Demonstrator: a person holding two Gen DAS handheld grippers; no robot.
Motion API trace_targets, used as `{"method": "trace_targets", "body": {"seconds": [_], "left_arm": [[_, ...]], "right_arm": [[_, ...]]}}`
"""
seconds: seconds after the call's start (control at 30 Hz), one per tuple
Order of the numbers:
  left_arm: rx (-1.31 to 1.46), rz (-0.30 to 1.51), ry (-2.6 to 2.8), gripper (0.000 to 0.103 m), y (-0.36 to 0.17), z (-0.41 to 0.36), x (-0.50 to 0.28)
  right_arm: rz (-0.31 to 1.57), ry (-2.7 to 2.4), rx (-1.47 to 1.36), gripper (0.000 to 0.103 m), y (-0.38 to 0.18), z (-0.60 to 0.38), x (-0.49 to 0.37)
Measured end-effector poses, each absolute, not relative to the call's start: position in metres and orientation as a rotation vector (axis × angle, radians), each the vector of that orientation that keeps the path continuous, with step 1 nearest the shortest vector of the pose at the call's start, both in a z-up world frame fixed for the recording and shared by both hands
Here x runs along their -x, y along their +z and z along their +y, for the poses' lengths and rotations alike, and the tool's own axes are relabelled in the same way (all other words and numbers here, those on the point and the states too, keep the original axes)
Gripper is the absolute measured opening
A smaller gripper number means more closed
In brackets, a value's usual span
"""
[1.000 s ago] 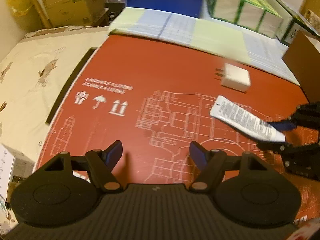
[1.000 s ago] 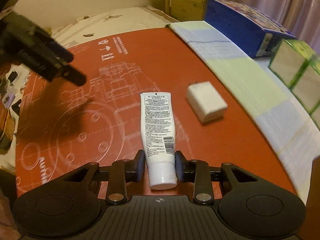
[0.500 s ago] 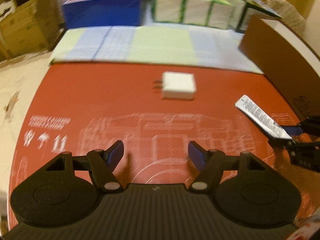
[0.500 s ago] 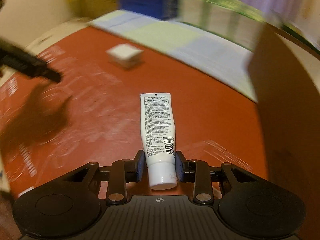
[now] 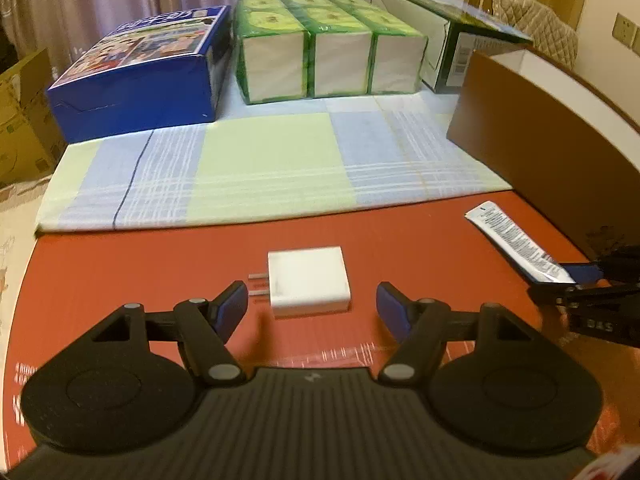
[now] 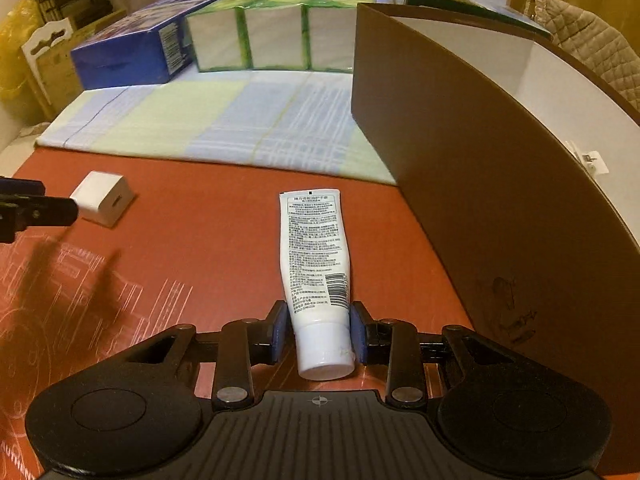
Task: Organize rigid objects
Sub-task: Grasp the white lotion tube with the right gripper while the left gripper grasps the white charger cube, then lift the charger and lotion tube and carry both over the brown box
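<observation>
Two pickups are in hand: the right gripper (image 6: 318, 338) is clenched on the white tube (image 6: 316, 264) just beside the brown box (image 6: 480, 184); the left gripper (image 5: 312, 306), spread wide, straddles the white charger (image 5: 307, 280) lying on the red mat (image 5: 160, 264). Next, probably: lower, close, then lift both boxward.

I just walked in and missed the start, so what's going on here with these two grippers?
A person is tidying small items on a red mat with a handheld gripper in each hand. The right gripper is shut on a white tube, holding it near the cap beside a brown box. The left gripper is open, with a white charger lying untouched between its fingers.
</observation>
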State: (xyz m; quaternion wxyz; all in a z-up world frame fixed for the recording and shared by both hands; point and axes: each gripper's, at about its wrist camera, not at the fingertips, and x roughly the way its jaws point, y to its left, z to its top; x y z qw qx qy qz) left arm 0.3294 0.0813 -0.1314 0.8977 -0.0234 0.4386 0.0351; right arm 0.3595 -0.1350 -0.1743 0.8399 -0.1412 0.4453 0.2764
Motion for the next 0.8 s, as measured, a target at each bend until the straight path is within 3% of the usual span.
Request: {"method": "trace_targets", "body": {"seconds": [0.2,0.3,0.37,0.47,0.67,0.7,0.73,0.8], "left_arm": [[0.013,0.94,0.057,0.058,-0.145,0.079,-0.348],[0.001,0.956,0.063,0.055,-0.15,0.079,-0.351],[-0.008,0.95,0.068,0.047,-0.15,0.081,-0.351],[-0.009,0.952,0.064,0.047,-0.15,0.082,-0.352],[-0.013,0.959,0.06,0.047,-0.149,0.081,-0.35],[-0.014,0.961,0.057,0.047,-0.149,0.08,-0.349],[-0.016,0.962,0.054,0.047,-0.149,0.079,-0.347],[-0.02,0.963,0.05,0.047,-0.148,0.077,-0.344]], "right_arm": [[0.966,0.566,0.258,0.03,-0.172,-0.136,-0.369],[0.984,0.558,0.214,0.035,-0.171,-0.137,-0.376],[0.98,0.557,0.19,0.041,-0.17,-0.137,-0.38],[0.981,0.56,0.21,0.049,-0.171,-0.132,-0.384],[0.963,0.58,0.262,0.048,-0.176,-0.124,-0.384],[0.957,0.582,0.28,0.045,-0.176,-0.123,-0.383],[0.944,0.585,0.303,0.035,-0.176,-0.121,-0.382],[0.949,0.592,0.301,0.035,-0.176,-0.12,-0.381]]}}
